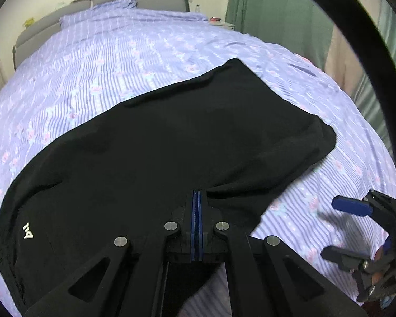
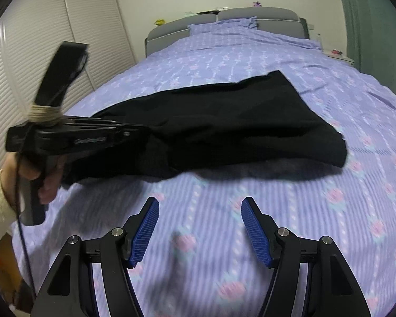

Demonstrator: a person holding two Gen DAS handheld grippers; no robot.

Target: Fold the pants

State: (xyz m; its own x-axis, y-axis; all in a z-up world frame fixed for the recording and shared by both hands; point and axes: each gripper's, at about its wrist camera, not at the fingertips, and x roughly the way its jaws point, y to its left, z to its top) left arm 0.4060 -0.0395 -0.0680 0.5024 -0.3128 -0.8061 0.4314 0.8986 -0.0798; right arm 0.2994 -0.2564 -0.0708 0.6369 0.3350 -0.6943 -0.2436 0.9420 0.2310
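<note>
Presently listed: black pants (image 1: 171, 137), lying across the near part of a bed (image 1: 118, 52) under a lilac floral-striped cover, one end reaching toward the middle of the mattress, the other end, with a small white logo (image 1: 28, 233), trailing toward the near edge.

Left tool (image 1: 197, 198): fingers pressed together, pinching a near edge of the pants, which lifts off the cover there. The right wrist view shows the same tool (image 2: 142, 134) from the side, cloth hanging from it.

Right tool (image 2: 199, 227): fingers spread wide, holding nothing, poised over bare cover just beside the pants' near edge.

Handling: fabric appears soft, light and limp; it drapes and sags from the pinch, so it will likely fold readily but slide and bunch if dragged. Whether the pinched part is waistband or leg seam cannot be told, the black cloth hiding detail. Best hold, by judgement: a second edge or corner along the same side, well apart from the left tool's pinch, so both lift evenly.
</note>
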